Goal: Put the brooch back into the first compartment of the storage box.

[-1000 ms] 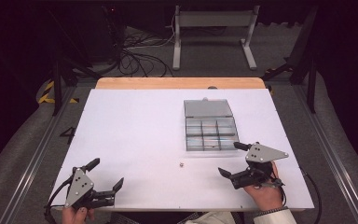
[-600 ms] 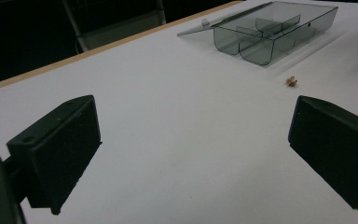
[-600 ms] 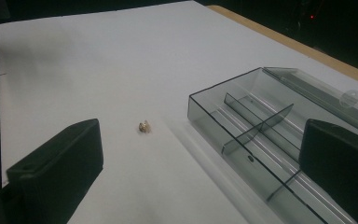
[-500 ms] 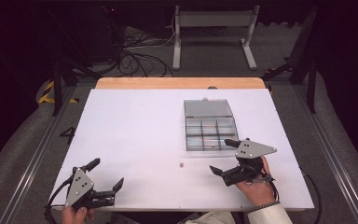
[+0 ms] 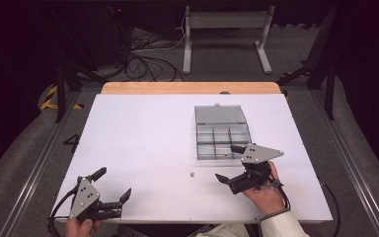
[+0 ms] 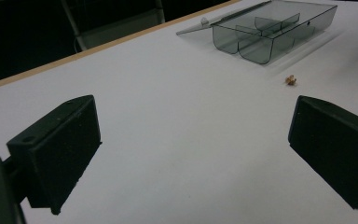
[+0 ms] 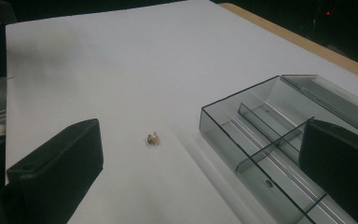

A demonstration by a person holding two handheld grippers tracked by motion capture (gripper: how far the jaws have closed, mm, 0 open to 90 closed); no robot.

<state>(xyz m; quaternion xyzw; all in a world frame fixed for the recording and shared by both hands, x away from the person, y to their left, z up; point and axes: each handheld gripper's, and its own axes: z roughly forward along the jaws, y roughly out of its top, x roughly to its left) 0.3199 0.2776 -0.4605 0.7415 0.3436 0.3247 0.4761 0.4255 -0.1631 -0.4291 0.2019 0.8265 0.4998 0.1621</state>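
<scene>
Both tongs open, empty. Right tongs point(image 5: 231, 168) hover near small part point(image 5: 191, 174) beside box point(image 5: 222, 138). Step: approach. Next likely: lower, straddle part, close.

- Lying on the white table point(image 5: 143, 133), right of centre: a clear grey compartment box point(image 5: 223, 140), open, with its lid point(image 5: 219, 114) folded back flat toward the far edge.
- Showing thin dividers splitting the box into several compartments; contents too faint to tell.
- Sitting alone on the bare tabletop, near the box's front left corner but apart from it: a tiny tan-brown piece point(image 7: 153, 138), shape too small to tell.
</scene>
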